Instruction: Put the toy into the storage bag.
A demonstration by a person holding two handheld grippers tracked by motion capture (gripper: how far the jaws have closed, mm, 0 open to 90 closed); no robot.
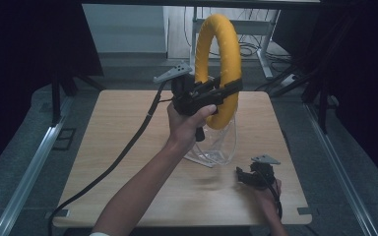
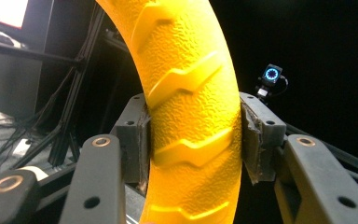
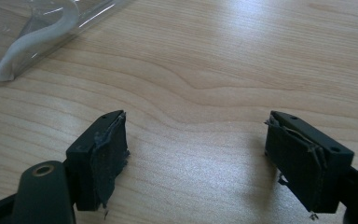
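1. The yellow rubber ring with raised chevron treads (image 1: 220,64) is cut off in the left gripper view (image 2: 191,116), where its top and bottom run past the frame edges; in the high view its lower arc is partly covered by the hand and the black gripper body.
2. A clear plastic pouch with a white edge strip (image 1: 216,147) lies on the light wooden table (image 1: 103,162) under the ring. Its outline is hard to make out in the high view, and in the right gripper view just a corner of it (image 3: 32,32) enters at the upper left.
3. Whether the ring's lowest point touches the pouch cannot be told; the ring stands upright, lifted over the middle of the table.
4. The left gripper (image 1: 226,88) is clamped across the ring's band. In its own view (image 2: 193,135) both torn pads press on the band's two flanks, the left pad (image 2: 142,140) and the right one against the rubber with no gap.
5. The right gripper (image 1: 248,176) rests low at the near right of the table, well apart from the ring. In its own view (image 3: 196,154) its frayed pads (image 3: 109,149) stand wide apart with bare wood between them, holding nothing.
6. Past the far table edge the room is dark, and stands and cables there are indistinct.
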